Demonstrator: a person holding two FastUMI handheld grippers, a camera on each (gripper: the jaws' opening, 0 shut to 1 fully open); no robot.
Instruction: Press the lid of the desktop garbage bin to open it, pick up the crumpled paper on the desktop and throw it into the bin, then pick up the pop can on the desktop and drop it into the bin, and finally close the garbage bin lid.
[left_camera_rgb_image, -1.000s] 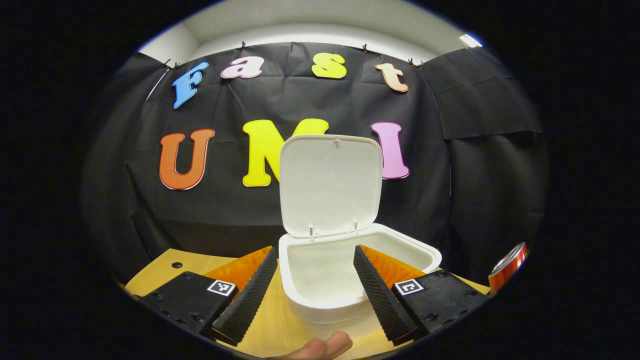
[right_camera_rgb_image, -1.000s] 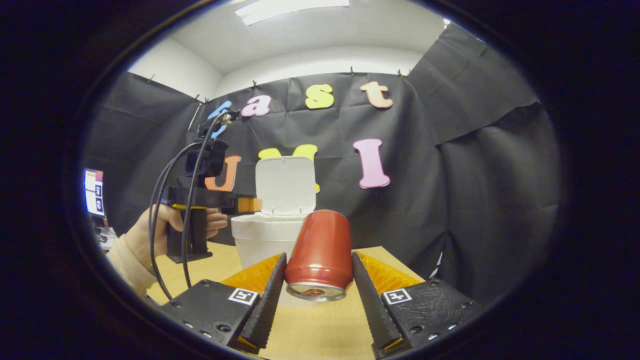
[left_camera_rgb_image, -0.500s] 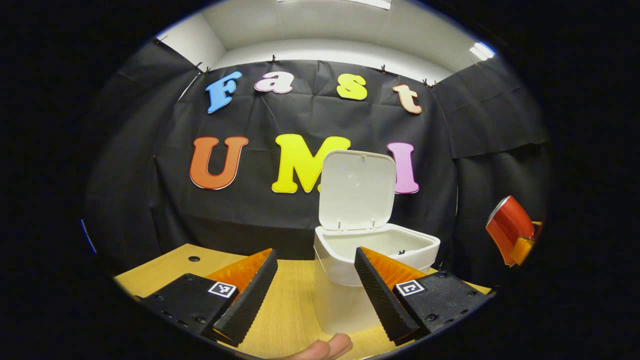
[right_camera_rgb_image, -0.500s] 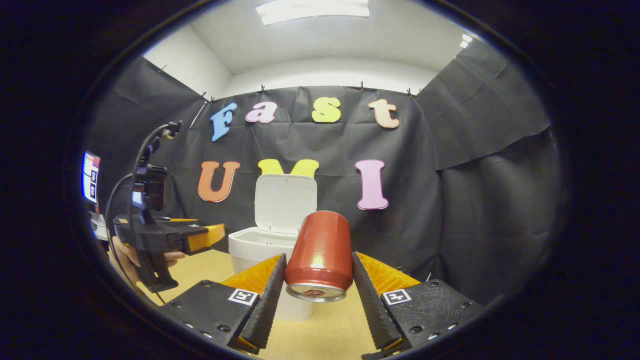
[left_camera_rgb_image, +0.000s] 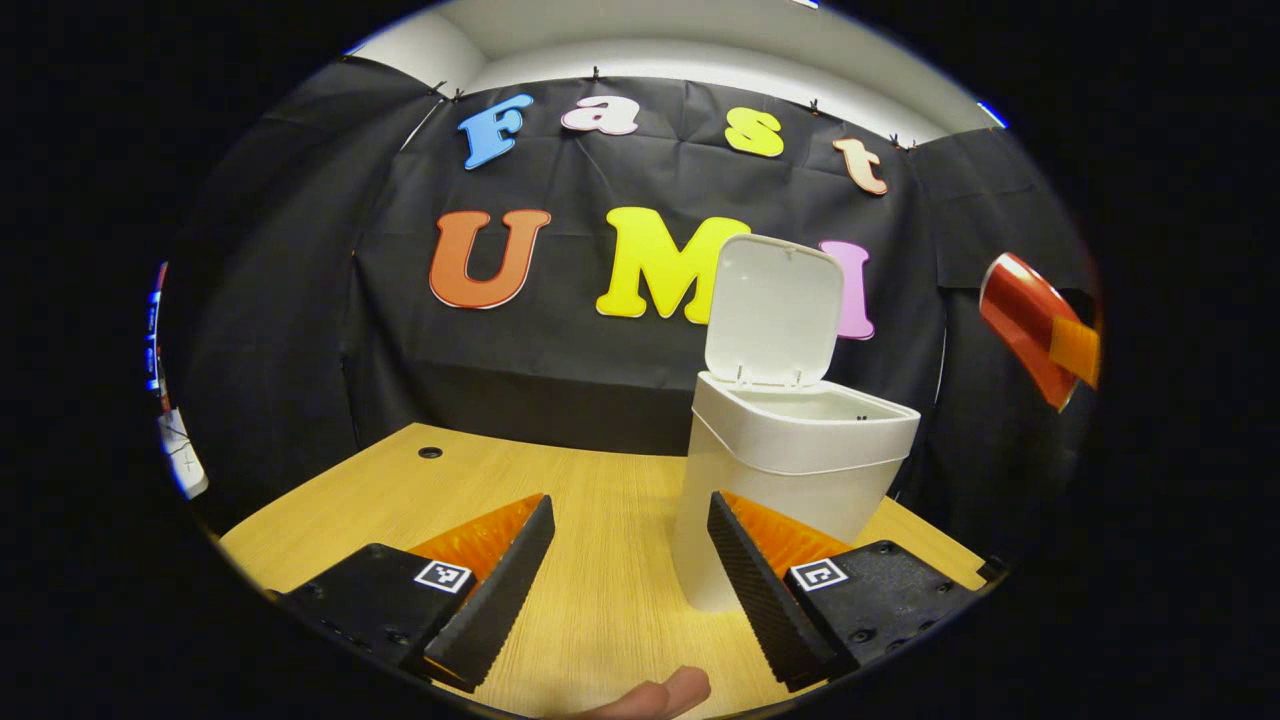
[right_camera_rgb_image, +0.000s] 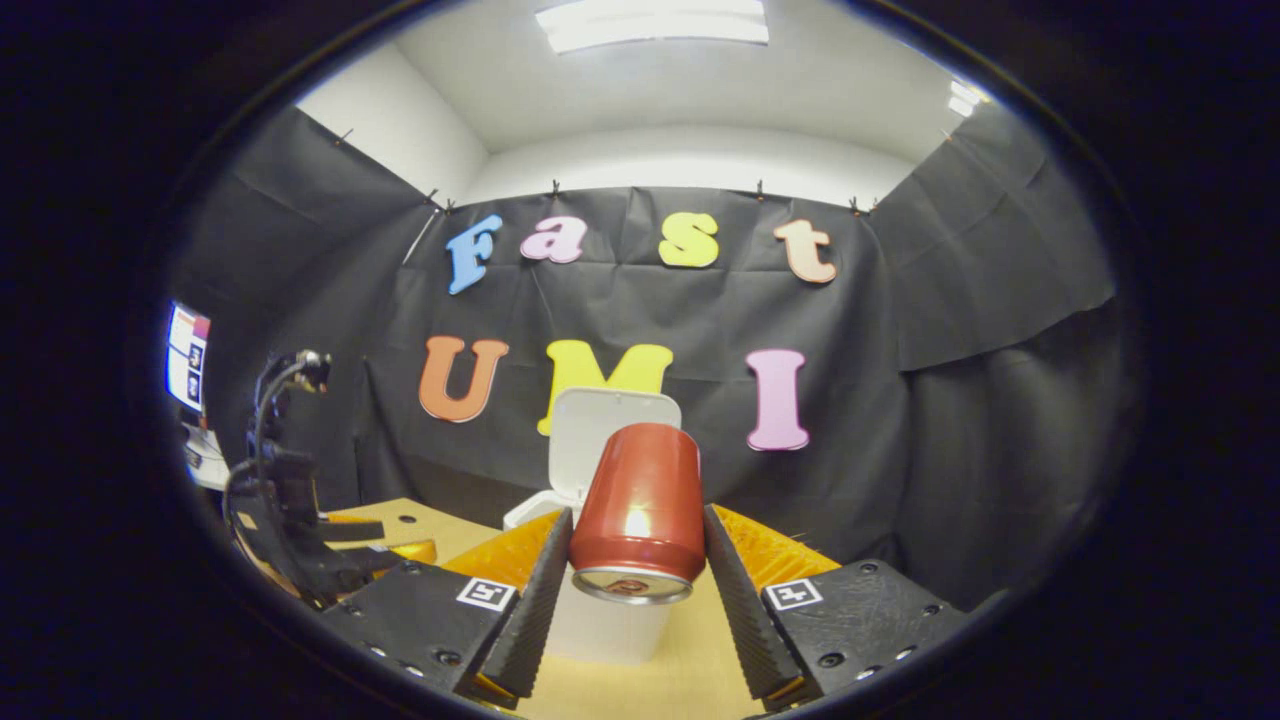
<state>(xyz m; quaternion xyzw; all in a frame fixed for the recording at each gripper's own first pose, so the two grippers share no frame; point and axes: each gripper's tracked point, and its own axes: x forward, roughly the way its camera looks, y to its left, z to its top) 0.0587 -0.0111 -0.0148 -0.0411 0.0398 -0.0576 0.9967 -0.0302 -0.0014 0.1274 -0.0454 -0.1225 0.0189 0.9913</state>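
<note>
In the left gripper view the white garbage bin (left_camera_rgb_image: 790, 470) stands on the wooden desktop (left_camera_rgb_image: 560, 500) with its lid (left_camera_rgb_image: 775, 310) up. My left gripper (left_camera_rgb_image: 630, 575) is open and holds nothing, set back from the bin's left side. In the right gripper view my right gripper (right_camera_rgb_image: 632, 590) is shut on the red pop can (right_camera_rgb_image: 640, 510), held in the air with the bin (right_camera_rgb_image: 600, 610) and its raised lid (right_camera_rgb_image: 600, 430) behind it. In the left gripper view the can (left_camera_rgb_image: 1025, 320) hangs high at the right, above and right of the bin.
A small round hole (left_camera_rgb_image: 430, 452) marks the desktop's far left. A fingertip (left_camera_rgb_image: 660, 692) of the hand that holds my left gripper shows at the bottom edge. In the right gripper view the left gripper (right_camera_rgb_image: 300, 520) with its cables is low at the left, and a lit screen (right_camera_rgb_image: 187, 355) is at the left edge.
My left gripper has drawn back and down to the left, away from the bin. My right gripper has lifted the can higher, with the bin now lower and behind it.
</note>
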